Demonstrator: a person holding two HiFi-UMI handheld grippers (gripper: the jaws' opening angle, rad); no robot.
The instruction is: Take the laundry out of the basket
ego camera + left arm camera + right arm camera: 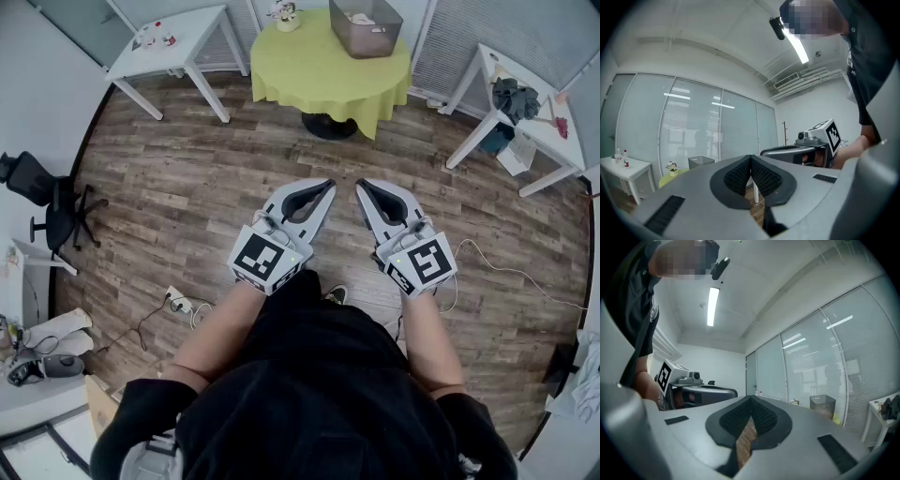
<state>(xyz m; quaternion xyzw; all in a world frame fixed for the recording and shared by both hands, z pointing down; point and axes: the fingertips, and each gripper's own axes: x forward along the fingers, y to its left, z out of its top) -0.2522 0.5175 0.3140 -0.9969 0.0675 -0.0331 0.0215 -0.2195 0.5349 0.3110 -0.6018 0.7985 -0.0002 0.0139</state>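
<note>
A grey laundry basket [365, 26] stands on the round table with a yellow-green cloth [328, 66] at the far side of the room; pale laundry shows inside it. In the left gripper view the basket [701, 162] is small and distant; the right gripper view shows the same basket [822, 405] far off. My left gripper [330, 185] and right gripper [359, 185] are held side by side in front of me over the wooden floor, well short of the table. Both are shut with nothing between their jaws.
A white table [178, 42] stands at the back left and another white table [525, 103] with dark clothes on it at the right. A black office chair [52, 202] is at the left wall. Cables and a power strip [180, 303] lie on the floor.
</note>
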